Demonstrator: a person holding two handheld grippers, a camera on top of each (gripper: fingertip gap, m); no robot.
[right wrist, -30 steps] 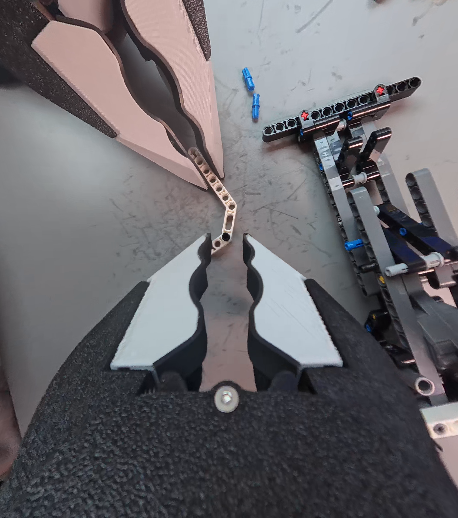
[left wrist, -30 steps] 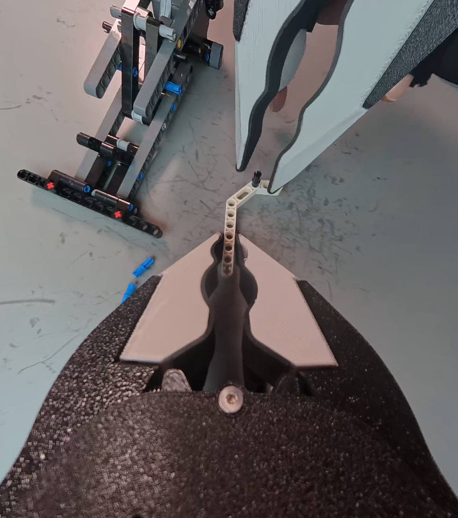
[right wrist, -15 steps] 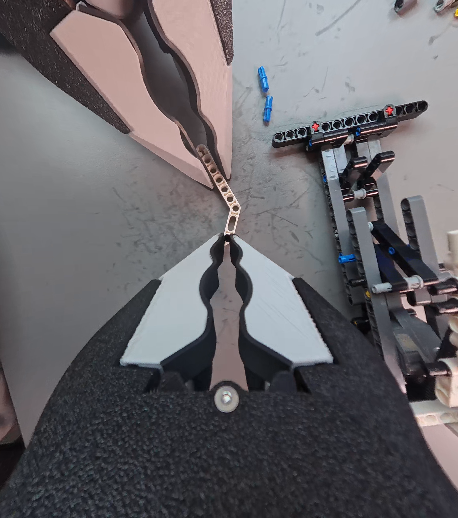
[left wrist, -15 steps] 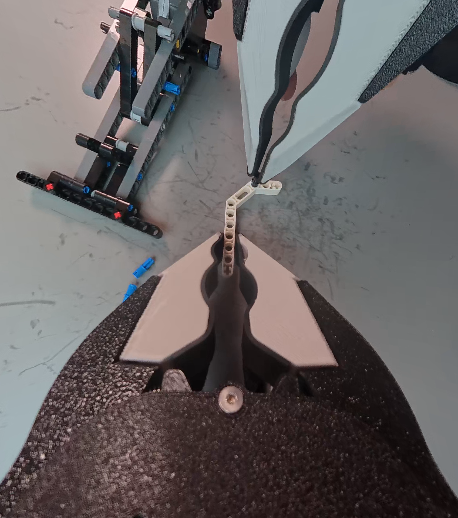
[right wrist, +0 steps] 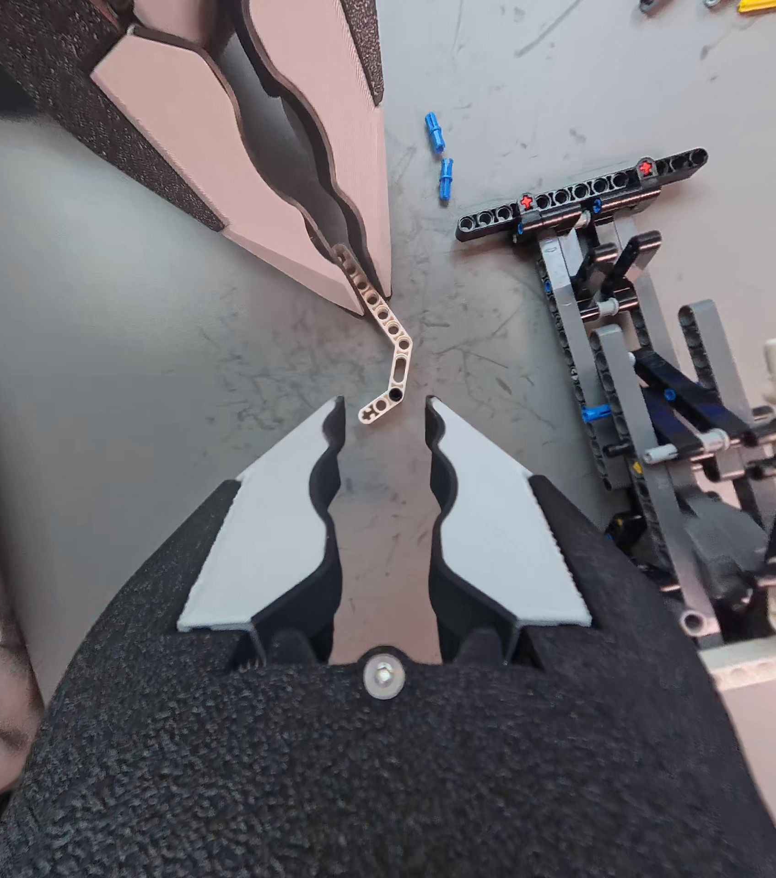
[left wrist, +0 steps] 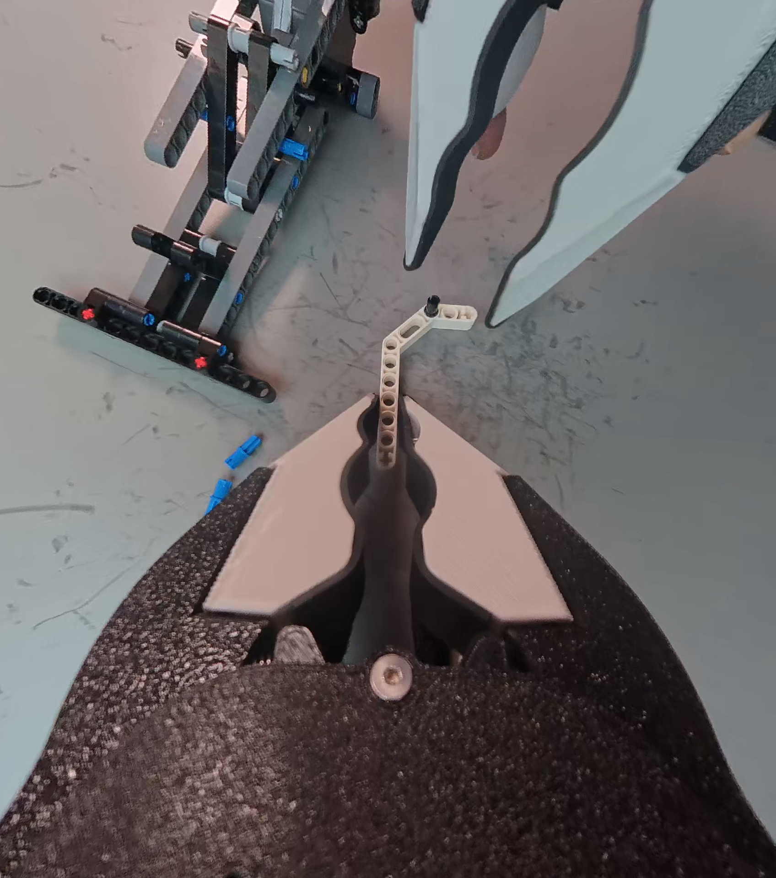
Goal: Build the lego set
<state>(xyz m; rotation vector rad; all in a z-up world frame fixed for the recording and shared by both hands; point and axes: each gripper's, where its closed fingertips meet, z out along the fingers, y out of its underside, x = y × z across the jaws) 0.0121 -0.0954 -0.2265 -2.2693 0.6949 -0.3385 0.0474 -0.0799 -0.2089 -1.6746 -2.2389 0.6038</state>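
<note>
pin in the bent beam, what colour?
Black. The pin sticks out of the white bent beam, clearest in left wrist view.

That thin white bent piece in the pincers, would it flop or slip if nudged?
The white bent beam likely stays stiff: it juts unsupported from the left gripper without sagging. Held by one end, it might pivot. Its black pin probably stays seated.
</note>
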